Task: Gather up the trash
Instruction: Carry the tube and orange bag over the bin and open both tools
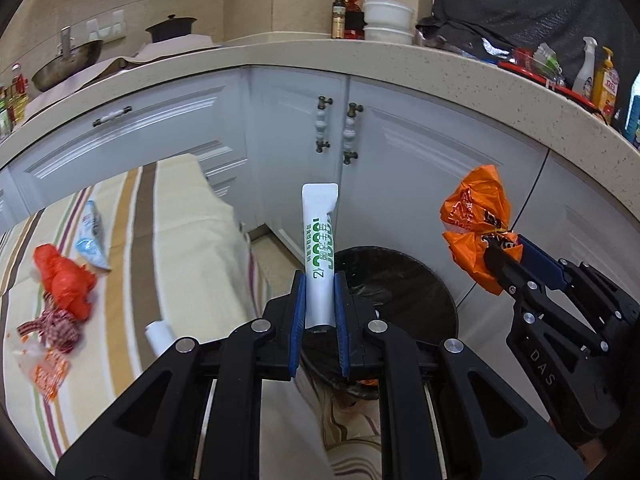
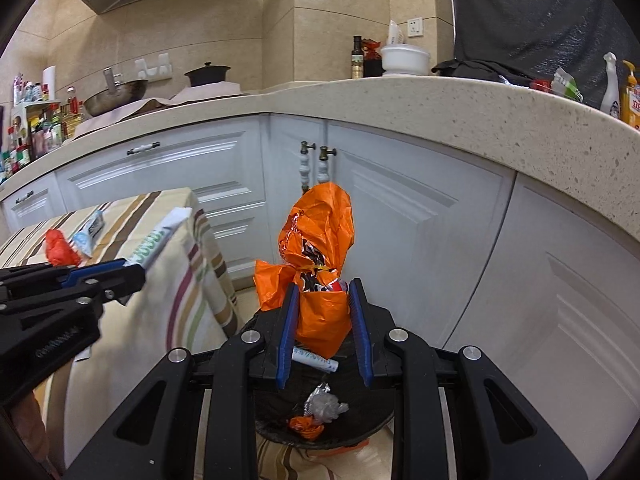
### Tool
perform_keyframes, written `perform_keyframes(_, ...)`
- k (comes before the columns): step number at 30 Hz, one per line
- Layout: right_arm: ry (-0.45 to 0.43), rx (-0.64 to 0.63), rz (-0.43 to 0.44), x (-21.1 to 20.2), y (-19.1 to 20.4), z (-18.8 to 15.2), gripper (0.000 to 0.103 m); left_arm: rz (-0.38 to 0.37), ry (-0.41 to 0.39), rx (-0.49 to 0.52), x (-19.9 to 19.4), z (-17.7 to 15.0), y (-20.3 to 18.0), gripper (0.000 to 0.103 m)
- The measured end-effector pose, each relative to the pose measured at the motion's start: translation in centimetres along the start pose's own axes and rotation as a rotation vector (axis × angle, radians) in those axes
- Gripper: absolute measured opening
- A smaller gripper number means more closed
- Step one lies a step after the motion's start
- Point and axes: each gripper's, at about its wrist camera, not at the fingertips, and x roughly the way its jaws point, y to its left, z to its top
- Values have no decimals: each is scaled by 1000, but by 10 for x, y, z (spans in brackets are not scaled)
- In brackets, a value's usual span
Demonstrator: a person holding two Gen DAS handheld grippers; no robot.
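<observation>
My left gripper (image 1: 319, 280) is shut on a white stick sachet with green print (image 1: 319, 240), which stands upright over the near rim of a black-lined trash bin (image 1: 420, 300). My right gripper (image 2: 323, 292) is shut on a crumpled orange snack wrapper (image 2: 320, 248) and hangs above the same bin (image 2: 360, 420). Several scraps lie inside the bin, among them a silver foil wad (image 2: 324, 404) and a small white tube (image 2: 316, 360). In the left wrist view the right gripper (image 1: 500, 248) with the orange wrapper (image 1: 476, 216) shows at the right.
A striped tablecloth (image 1: 168, 240) covers a table at the left, with a red wrapper (image 1: 64, 280), a blue-white packet (image 1: 90, 236), a checked scrap (image 1: 56, 328) and an orange sachet (image 1: 50, 376) on it. White cabinets (image 1: 400, 160) and a speckled counter (image 1: 440, 68) stand behind the bin.
</observation>
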Motion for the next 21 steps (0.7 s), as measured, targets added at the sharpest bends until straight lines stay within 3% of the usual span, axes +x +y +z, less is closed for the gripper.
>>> perform_keyframes(3,-3,20,-6,8,-7,1,29,13,3,7,16,6,-8,21)
perform_keyframes(5,0,44,-11,18,-13,2,47,21,11,13,26,10,-11,25)
perform_keyframes(6,-2,56,-22,22,-16,1,50,27,16,13,31,12,-12,34)
perform_keyframes(7,-1,67,-30,26,-19,1,51,30,21,12,34,13,-12,50)
perform_keyframes(8,4,73,-31,29,-21,1,51,35,20,7,37,14,-11,54)
perform_keyframes(16,4,66,-18,20,-13,0,54,44,-5,-21,15,13,8,59)
perform_keyframes(21,-17,57,38,6,7,4,55,80,-37,-47,-16,3,35,63)
